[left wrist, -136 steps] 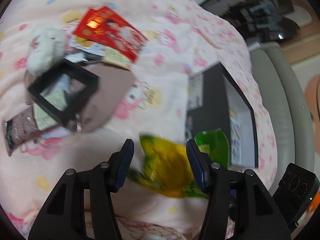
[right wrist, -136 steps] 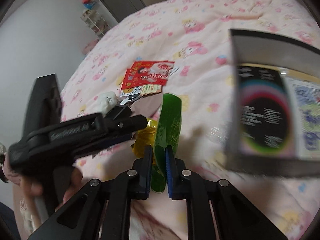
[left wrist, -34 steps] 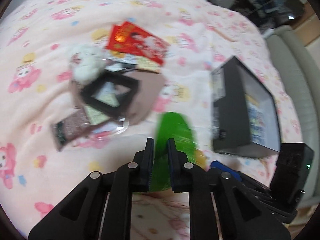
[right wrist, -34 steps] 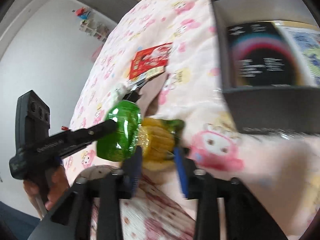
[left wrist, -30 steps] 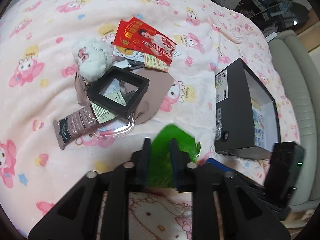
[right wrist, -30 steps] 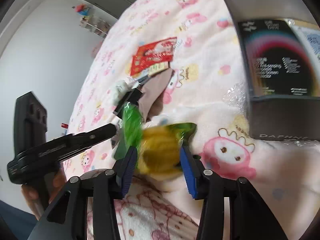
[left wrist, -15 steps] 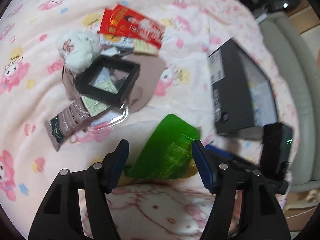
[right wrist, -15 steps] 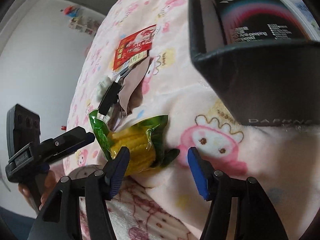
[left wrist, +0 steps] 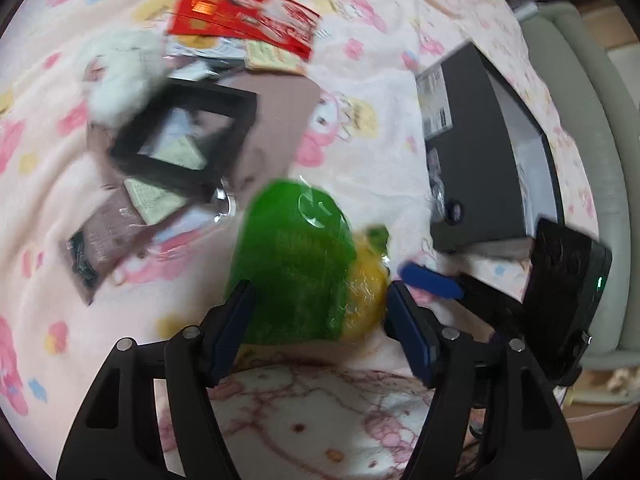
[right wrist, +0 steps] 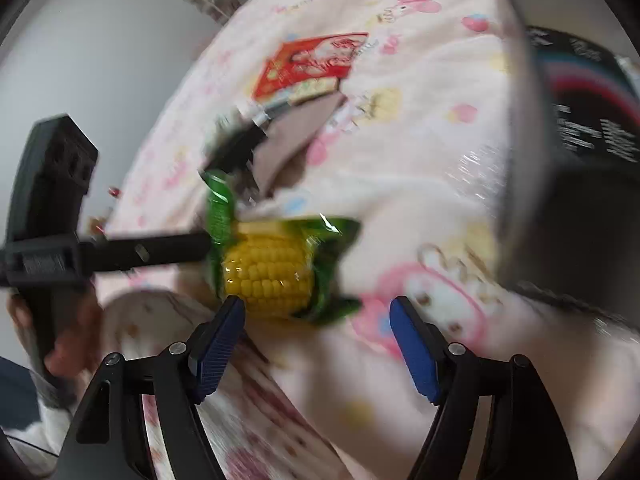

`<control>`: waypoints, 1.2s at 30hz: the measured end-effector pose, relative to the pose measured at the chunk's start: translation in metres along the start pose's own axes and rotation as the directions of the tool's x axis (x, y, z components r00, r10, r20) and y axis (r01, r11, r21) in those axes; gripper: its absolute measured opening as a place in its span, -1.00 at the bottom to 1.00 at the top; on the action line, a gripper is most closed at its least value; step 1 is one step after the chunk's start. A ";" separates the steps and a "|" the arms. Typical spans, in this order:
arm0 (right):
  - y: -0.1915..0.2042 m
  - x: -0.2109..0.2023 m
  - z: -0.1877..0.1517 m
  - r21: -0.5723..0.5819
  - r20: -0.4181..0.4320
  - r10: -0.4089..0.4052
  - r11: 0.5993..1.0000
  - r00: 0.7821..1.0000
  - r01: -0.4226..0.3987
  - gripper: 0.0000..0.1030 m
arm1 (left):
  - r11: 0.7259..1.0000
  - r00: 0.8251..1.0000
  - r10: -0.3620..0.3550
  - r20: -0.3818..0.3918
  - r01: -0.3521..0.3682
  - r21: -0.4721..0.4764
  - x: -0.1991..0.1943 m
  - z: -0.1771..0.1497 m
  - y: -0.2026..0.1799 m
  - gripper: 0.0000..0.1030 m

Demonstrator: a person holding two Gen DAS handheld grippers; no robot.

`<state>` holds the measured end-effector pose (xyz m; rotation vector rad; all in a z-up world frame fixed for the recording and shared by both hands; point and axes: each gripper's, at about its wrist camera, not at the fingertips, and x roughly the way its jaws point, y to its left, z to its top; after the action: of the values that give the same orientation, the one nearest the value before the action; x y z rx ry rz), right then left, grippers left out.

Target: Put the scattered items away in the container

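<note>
A green packet of yellow corn [left wrist: 300,264] lies on the pink blanket, also in the right wrist view [right wrist: 272,272]. My left gripper [left wrist: 320,328] is open, its fingers either side of the packet's near end. My right gripper [right wrist: 316,332] is open and empty, just in front of the packet. The dark open box [left wrist: 480,152] stands to the right; in the right wrist view [right wrist: 568,208] it fills the right side with a black booklet inside.
Scattered on the blanket beyond the packet: a red packet [left wrist: 244,12], a white plush [left wrist: 124,68], a black square frame [left wrist: 184,136], a brown sachet [left wrist: 108,240] and a brown card [left wrist: 276,120]. A grey sofa arm [left wrist: 580,120] lies past the box.
Both grippers have opened and let go of the corn packet, which now lies on the blanket. Both views are blurred from movement.
</note>
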<state>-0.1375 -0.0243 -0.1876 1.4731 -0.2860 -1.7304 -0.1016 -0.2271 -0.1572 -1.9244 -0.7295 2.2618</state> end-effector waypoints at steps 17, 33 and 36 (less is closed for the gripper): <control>0.013 -0.069 -0.033 0.002 0.084 -0.013 1.000 0.996 0.013 0.20 | 0.961 0.980 -0.198 0.002 0.193 0.195 -0.006 -0.030 -0.092 -0.07; -0.059 -0.176 -0.092 0.191 0.203 -0.199 0.968 0.959 0.160 -0.16 | 0.924 0.940 -0.340 -0.014 0.337 0.177 0.048 -0.023 -0.133 -0.07; -0.058 -0.175 -0.084 0.192 0.217 -0.205 0.968 0.954 0.164 -0.16 | 0.932 0.946 -0.324 -0.023 0.323 0.167 0.054 -0.023 -0.133 -0.06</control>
<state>-0.0918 0.1626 -0.1244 1.4534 -0.4443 -2.0821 -0.1227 -0.0830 -0.1549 -1.5898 -0.7635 2.0551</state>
